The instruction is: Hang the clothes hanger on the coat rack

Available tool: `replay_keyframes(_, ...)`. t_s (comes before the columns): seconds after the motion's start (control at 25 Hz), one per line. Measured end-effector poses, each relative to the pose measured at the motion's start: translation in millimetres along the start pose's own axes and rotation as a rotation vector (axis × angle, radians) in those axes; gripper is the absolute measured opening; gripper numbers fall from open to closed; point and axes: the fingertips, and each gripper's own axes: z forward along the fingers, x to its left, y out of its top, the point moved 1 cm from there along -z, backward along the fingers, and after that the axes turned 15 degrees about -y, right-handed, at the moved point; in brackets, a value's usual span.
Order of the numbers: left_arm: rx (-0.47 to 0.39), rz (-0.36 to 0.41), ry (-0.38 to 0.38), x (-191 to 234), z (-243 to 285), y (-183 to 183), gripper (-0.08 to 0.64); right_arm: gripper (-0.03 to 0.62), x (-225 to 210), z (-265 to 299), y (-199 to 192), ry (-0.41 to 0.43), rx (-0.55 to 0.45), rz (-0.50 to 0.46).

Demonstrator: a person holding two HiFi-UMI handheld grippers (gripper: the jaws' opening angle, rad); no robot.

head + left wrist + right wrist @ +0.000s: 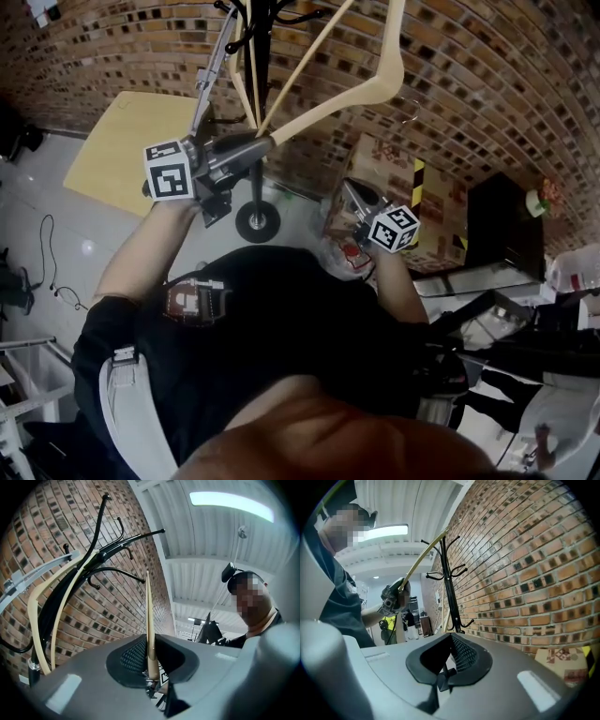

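Just short of the coat rack (266, 37), on my side of its pole (451, 597), my left gripper (262, 142) is pinching one wooden end of the clothes hanger (375, 89); the frame slants up past the rack's hooks (136, 534) and out of the head view, so its own hook is hidden from me; my right gripper (354, 192), lower and further from the pole, is pressed together on nothing; I judge the hanging not yet done; held by one tip, the hanger could swivel in the pinch and miss a hook; it could also tangle with the second pale hanger (33, 611) resting against the pole; a hard shove might rock the rack on its round base (256, 222).
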Motion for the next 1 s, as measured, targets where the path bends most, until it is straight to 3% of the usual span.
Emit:
replay_keyframes(0.32, -0.066, -0.039, 0.023, 24, -2, -6, 0.051, 0.014, -3, -9, -12, -0.021, 0.005, 0.019)
replay_keyframes(0.84, -0.297, -0.072, -0.096, 3, -11, 29, 0.049, 0.014, -7, -8, -24, -0.027, 0.033, 0.012)
replay_keyframes(1.0, -0.357, -0.014, -0.078, -3, -17, 51, 0.049, 0.014, -2, -7, -22, -0.02, 0.038, 0.01)
